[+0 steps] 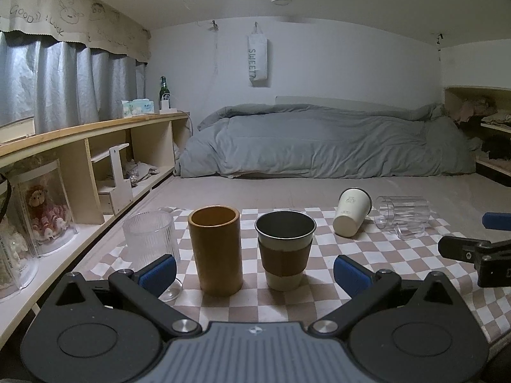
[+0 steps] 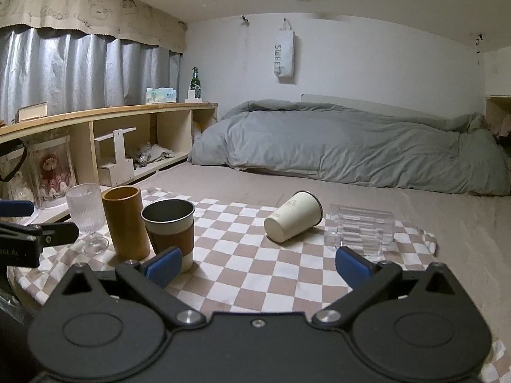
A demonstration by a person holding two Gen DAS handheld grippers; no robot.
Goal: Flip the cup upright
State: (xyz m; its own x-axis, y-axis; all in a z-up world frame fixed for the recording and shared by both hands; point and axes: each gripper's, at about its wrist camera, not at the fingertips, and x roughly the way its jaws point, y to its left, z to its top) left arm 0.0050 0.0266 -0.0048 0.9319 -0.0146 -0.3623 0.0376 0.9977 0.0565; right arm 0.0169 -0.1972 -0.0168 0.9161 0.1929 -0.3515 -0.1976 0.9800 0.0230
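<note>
Right gripper [image 2: 257,269] splayed before toppled cream cup [image 2: 293,216]

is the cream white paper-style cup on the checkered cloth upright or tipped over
Tipped over. The cream white cup lies on its side on the checkered cloth, its closed base toward the camera and its dark rim pointing away.

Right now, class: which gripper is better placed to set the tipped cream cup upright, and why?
Right. The right gripper is open, and the cream cup lies just ahead of it. The left gripper faces the upright wooden cup instead.
</note>
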